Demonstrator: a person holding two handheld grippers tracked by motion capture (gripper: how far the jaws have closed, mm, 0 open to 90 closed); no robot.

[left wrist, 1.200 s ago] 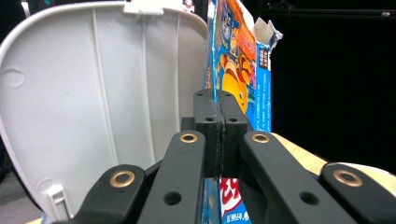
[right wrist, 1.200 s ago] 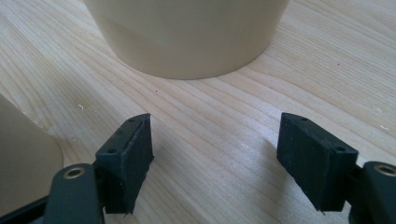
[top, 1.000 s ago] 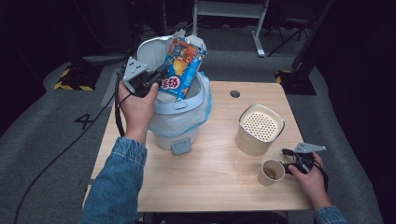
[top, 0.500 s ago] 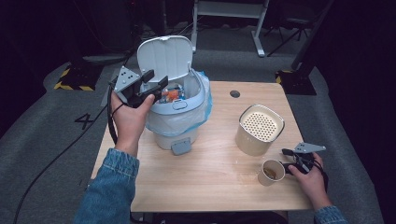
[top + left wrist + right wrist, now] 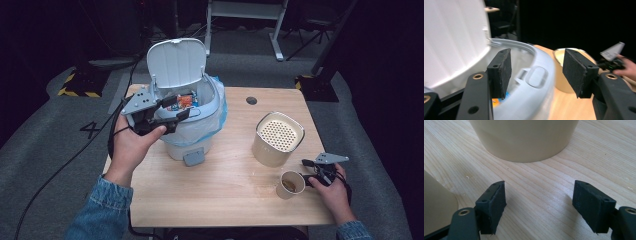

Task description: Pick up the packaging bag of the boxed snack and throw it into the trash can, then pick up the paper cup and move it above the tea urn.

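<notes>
A pale blue-grey lidded bin (image 5: 192, 132) stands at the table's left, its lid (image 5: 177, 62) tipped up. An orange and blue snack packet (image 5: 185, 101) lies inside it. My left gripper (image 5: 176, 107) hovers at the bin's near-left rim; its jaws have just been opening and nothing is between them. In the left gripper view the left gripper (image 5: 539, 72) frames the bin's rim (image 5: 541, 75), with a corner of the packet (image 5: 496, 101) below. My right gripper (image 5: 305, 172) rests open at the front right beside a paper cup (image 5: 291, 184). Bare wood lies between the jaws of the right gripper (image 5: 540, 200).
A cream canister (image 5: 278, 138) with a perforated top stands right of centre, just beyond the cup; the canister (image 5: 524, 137) looms ahead in the right gripper view. The bin's pedal (image 5: 193, 158) juts toward me. A round cable hole (image 5: 251, 100) marks the table's far side.
The snack packet, held above the bin a second ago, now lies inside it. The left gripper has opened and drawn back to the bin's near-left rim. The right hand has not moved.
</notes>
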